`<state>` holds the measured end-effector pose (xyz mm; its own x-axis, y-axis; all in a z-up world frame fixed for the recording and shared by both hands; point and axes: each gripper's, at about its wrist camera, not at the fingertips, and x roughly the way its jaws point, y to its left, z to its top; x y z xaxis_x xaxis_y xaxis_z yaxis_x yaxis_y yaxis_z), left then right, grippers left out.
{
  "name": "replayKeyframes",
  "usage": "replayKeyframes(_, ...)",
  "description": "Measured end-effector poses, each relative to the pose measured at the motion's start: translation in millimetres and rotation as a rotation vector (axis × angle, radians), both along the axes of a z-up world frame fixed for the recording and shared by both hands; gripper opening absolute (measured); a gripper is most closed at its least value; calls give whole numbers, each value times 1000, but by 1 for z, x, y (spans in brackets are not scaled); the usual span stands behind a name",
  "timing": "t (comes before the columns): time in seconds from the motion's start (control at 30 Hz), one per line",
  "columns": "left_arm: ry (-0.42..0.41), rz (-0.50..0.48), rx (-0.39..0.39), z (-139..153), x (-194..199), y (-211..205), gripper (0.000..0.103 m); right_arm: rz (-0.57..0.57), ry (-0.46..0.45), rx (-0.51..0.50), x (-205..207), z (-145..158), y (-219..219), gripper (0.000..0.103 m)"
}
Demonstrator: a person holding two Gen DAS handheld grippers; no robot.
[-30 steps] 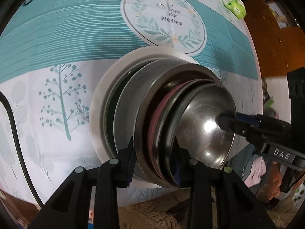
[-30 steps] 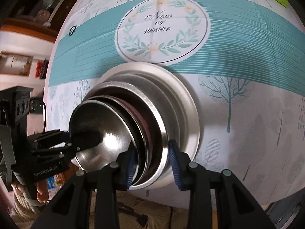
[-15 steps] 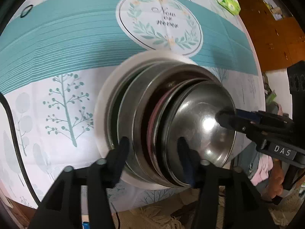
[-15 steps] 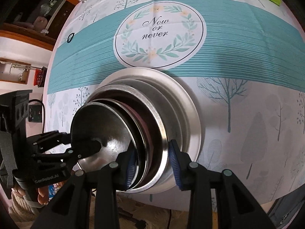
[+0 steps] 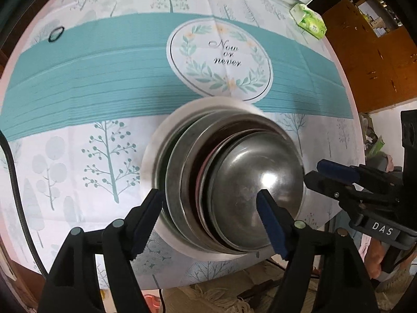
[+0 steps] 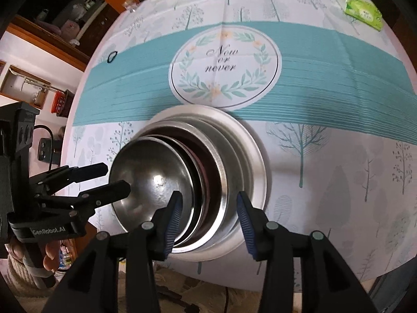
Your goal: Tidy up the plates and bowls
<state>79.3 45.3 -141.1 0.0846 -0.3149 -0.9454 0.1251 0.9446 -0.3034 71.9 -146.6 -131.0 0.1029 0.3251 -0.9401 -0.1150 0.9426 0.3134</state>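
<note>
The stack (image 5: 224, 182) of steel plates and bowls sits at the lower centre of both frames, on the desk (image 5: 78, 143). The left gripper (image 5: 208, 216) and right gripper (image 6: 207, 217) have just been opening; both stand apart around the stack, gripping nothing.

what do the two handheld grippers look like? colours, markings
Both are black plastic with two fingers carrying ribbed blue pads and round silver pin heads. The left gripper carries a white "GenRobot.AI" label; the right gripper shows a white "DAS" label.
</note>
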Motion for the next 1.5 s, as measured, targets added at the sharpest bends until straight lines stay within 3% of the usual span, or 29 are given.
replayKeyframes(0.1,-35,6,11,17,-7,-1,83,-24,-60,-20,-5,11,-4,43)
replayKeyframes(0.6,-243,32,100,89,-43,-27,83,-93,-277,-99,-36,65,-11,44)
replayKeyframes(0.7,-292,47,136,101,-49,-31,86,-110,-320,-105,-42,77,-12,50)
replayKeyframes(0.77,-323,60,162,107,-51,-33,90,-126,-357,-107,-46,87,-14,52)
replayKeyframes(1.33,-499,179,252,148,-80,-46,90,-173,-537,-144,-79,135,-24,52)
replayKeyframes(1.5,-516,200,261,153,-85,-44,90,-182,-554,-146,-84,140,-26,63)
